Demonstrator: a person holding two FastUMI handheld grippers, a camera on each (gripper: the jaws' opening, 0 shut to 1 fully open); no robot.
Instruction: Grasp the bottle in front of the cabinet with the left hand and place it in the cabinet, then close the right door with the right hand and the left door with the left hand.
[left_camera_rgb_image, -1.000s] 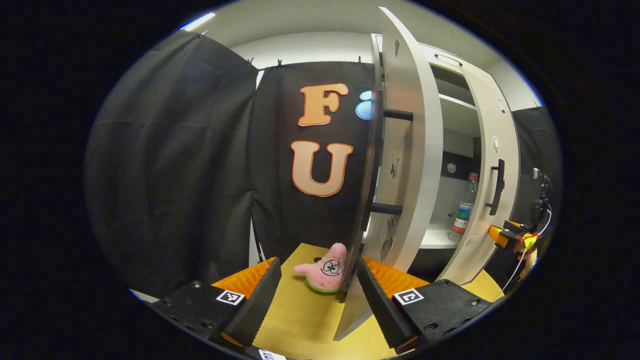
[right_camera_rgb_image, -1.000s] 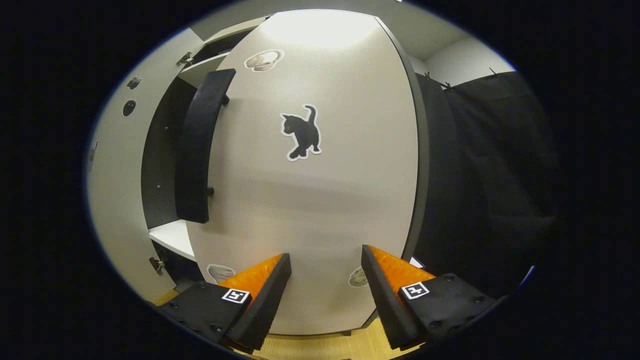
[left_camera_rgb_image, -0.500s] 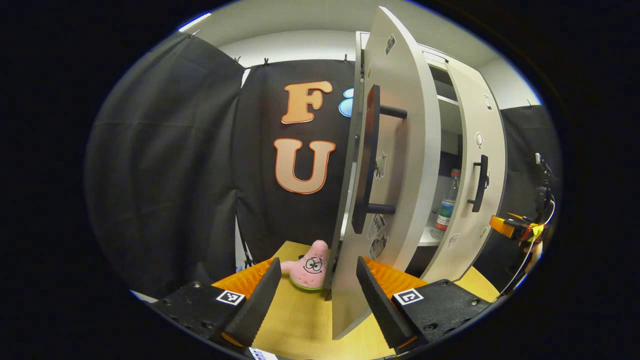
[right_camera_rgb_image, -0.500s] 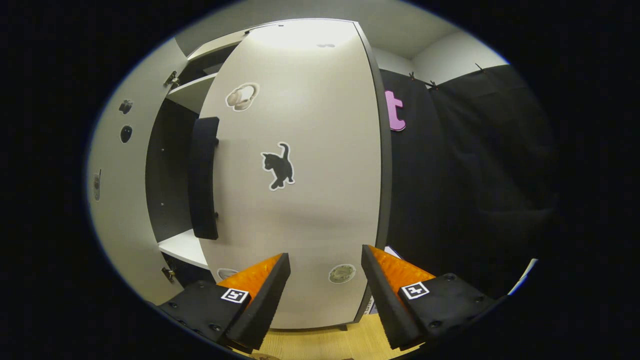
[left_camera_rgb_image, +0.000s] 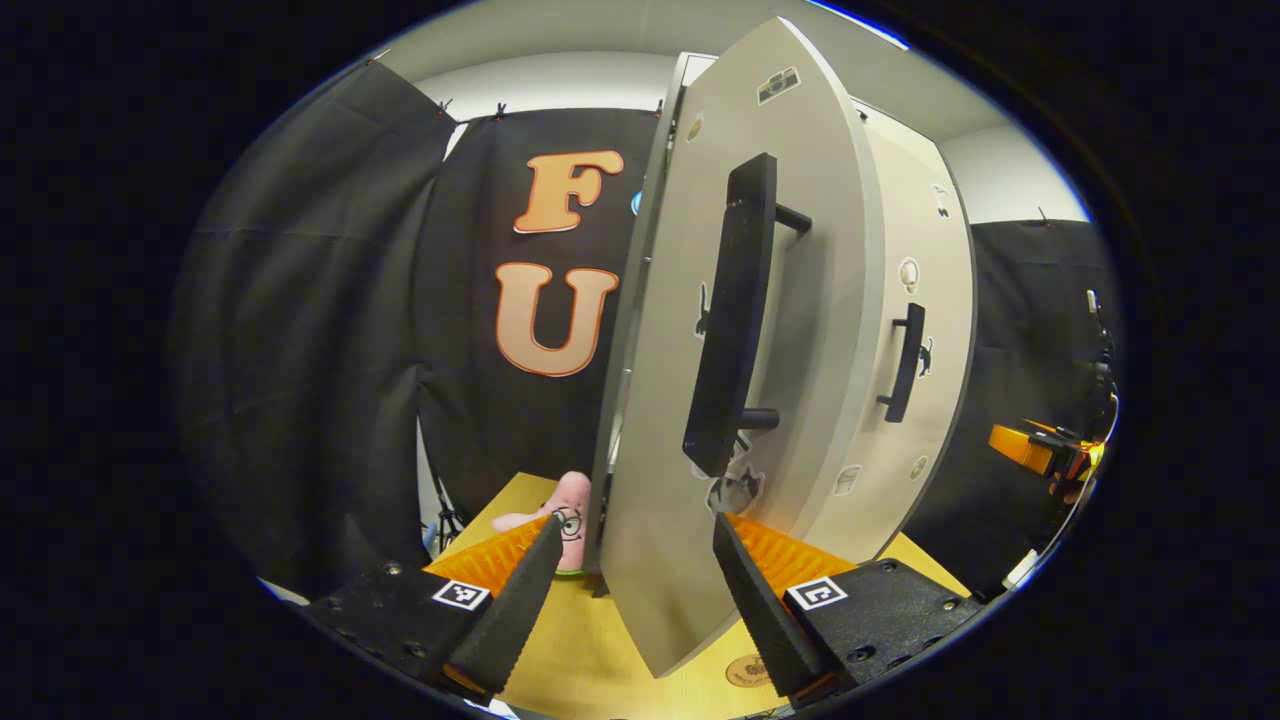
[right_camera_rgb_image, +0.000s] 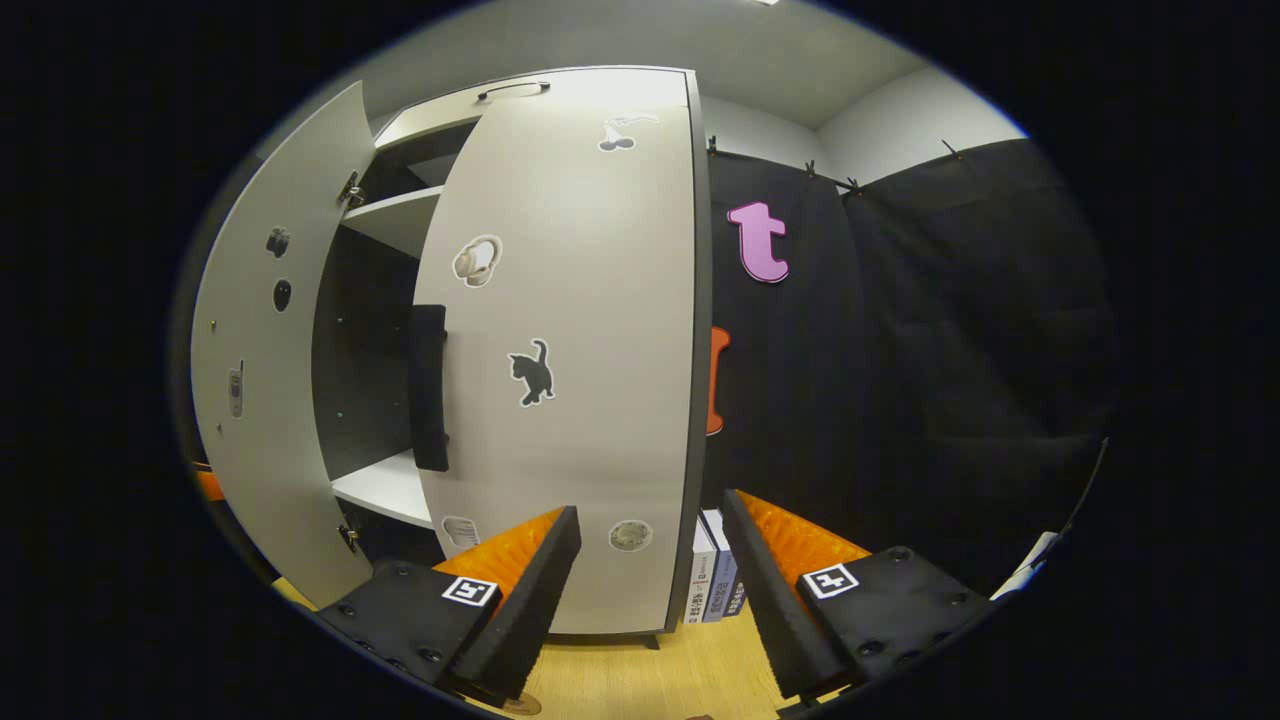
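In the left gripper view the cabinet's left door (left_camera_rgb_image: 660, 420) stands partly swung in, its black handle (left_camera_rgb_image: 735, 310) close ahead. My left gripper (left_camera_rgb_image: 635, 570) is open, and the door's lower edge shows between its fingers. Beyond it the right door (left_camera_rgb_image: 925, 300) with its handle (left_camera_rgb_image: 905, 360) looks almost shut. The bottle is hidden behind the doors. In the right gripper view my right gripper (right_camera_rgb_image: 650, 560) is open, a short way back from the right door (right_camera_rgb_image: 570, 380). The left door (right_camera_rgb_image: 265, 380) stands ajar, with a white shelf (right_camera_rgb_image: 385, 485) showing in the gap.
A pink star-shaped plush toy (left_camera_rgb_image: 565, 510) sits on the yellow table (left_camera_rgb_image: 590, 650) left of the left door. Books (right_camera_rgb_image: 715, 565) stand right of the cabinet. The other gripper (left_camera_rgb_image: 1040, 450) shows at the far right of the left gripper view.
The left door has swung further toward the cabinet, hiding the bottle and shelf. The right door has gone nearly shut and my right gripper has drawn back from it.
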